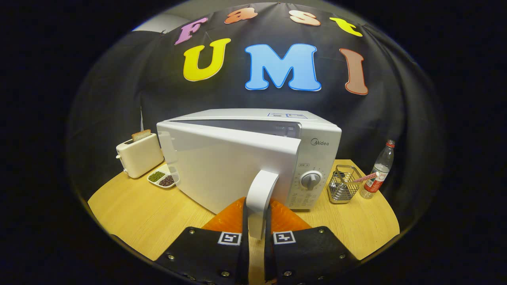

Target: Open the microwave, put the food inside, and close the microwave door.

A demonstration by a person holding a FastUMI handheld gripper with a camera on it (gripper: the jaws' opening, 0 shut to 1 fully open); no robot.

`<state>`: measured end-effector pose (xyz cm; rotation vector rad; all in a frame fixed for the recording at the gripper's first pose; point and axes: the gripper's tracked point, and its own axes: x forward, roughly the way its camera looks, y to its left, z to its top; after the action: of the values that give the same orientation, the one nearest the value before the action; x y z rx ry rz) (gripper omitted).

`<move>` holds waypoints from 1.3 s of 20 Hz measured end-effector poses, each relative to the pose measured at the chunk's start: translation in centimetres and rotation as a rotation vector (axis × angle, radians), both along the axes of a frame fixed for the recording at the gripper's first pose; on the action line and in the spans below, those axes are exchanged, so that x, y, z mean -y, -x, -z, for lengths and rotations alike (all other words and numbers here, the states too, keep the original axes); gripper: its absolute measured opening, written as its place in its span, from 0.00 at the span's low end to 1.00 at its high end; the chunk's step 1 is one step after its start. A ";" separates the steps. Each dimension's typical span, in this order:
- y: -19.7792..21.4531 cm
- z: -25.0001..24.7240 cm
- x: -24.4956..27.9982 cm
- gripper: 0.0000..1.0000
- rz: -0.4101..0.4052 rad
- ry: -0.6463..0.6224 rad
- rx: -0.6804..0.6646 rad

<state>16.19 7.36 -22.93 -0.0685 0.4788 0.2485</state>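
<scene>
A white microwave [317, 158] stands on the wooden table [134, 213]. Its door [222, 166] is swung partly open toward me, hinged at the left, with a dark gap along its top edge. The door's white handle [259, 198] stands upright between my two fingers. My gripper [256, 233] is shut on this handle, one finger on each side. A small white dish [162, 179] holding green and dark food lies on the table left of the door, partly behind it.
A cream toaster [138, 158] with a slice of bread stands at the back left. Right of the microwave stand a wire holder [342, 184] and a clear plastic bottle [378, 174]. Bare table lies ahead to the left and right of my fingers.
</scene>
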 end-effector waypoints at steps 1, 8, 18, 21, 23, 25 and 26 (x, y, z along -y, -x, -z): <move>0.8 0.0 -0.4 0.18 -0.005 -0.006 -0.006; 5.2 -0.4 -2.9 0.23 -0.012 -0.008 -0.038; 10.8 -0.4 -7.9 0.31 -0.069 -0.021 -0.074; 12.1 -0.5 -9.4 0.31 -0.096 -0.012 -0.074; 13.0 -0.5 -10.6 0.31 -0.115 -0.011 -0.075; 13.8 -0.6 -11.9 0.31 -0.138 -0.005 -0.074; 14.4 -0.5 -12.6 0.31 -0.149 -0.001 -0.072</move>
<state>1.82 19.94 -22.44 -0.0949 0.5462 0.3988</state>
